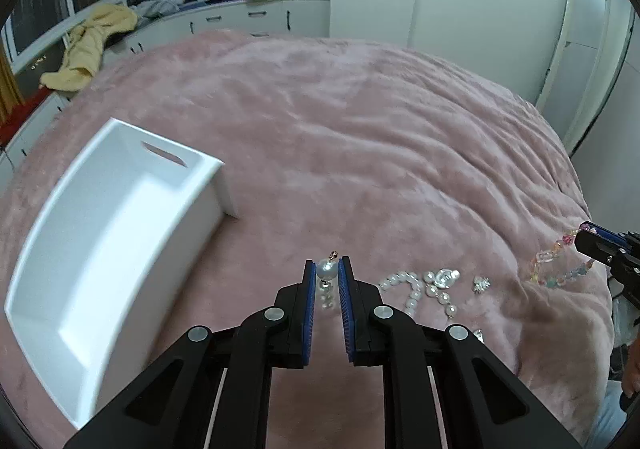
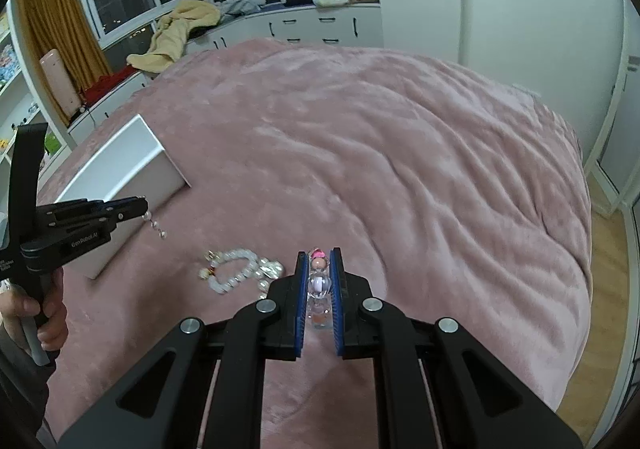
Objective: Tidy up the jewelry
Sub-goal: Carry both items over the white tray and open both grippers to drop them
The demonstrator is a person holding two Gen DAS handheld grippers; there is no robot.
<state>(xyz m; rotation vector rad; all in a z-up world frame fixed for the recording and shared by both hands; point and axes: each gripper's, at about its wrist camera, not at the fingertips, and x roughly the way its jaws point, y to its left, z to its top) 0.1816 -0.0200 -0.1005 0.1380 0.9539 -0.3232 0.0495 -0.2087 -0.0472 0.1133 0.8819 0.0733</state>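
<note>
My left gripper (image 1: 327, 269) is shut on a pearl earring (image 1: 326, 270) with small pearls hanging below, held above the pink bed. It also shows in the right wrist view (image 2: 138, 205), the pearls (image 2: 157, 227) dangling beside the white box (image 2: 120, 185). My right gripper (image 2: 319, 259) is shut on a bracelet of clear and coloured beads (image 2: 319, 285). In the left wrist view the right gripper (image 1: 580, 239) holds that bracelet (image 1: 554, 259) lifted at the far right. A pearl bracelet (image 1: 416, 291) and a small silver piece (image 1: 481, 283) lie on the blanket.
The open white box (image 1: 120, 217) with a handle slot sits left on the pink blanket (image 1: 360, 129). White cabinets and a yellow garment (image 1: 86, 47) stand behind the bed. The bed edge and wooden floor (image 2: 600, 289) are to the right.
</note>
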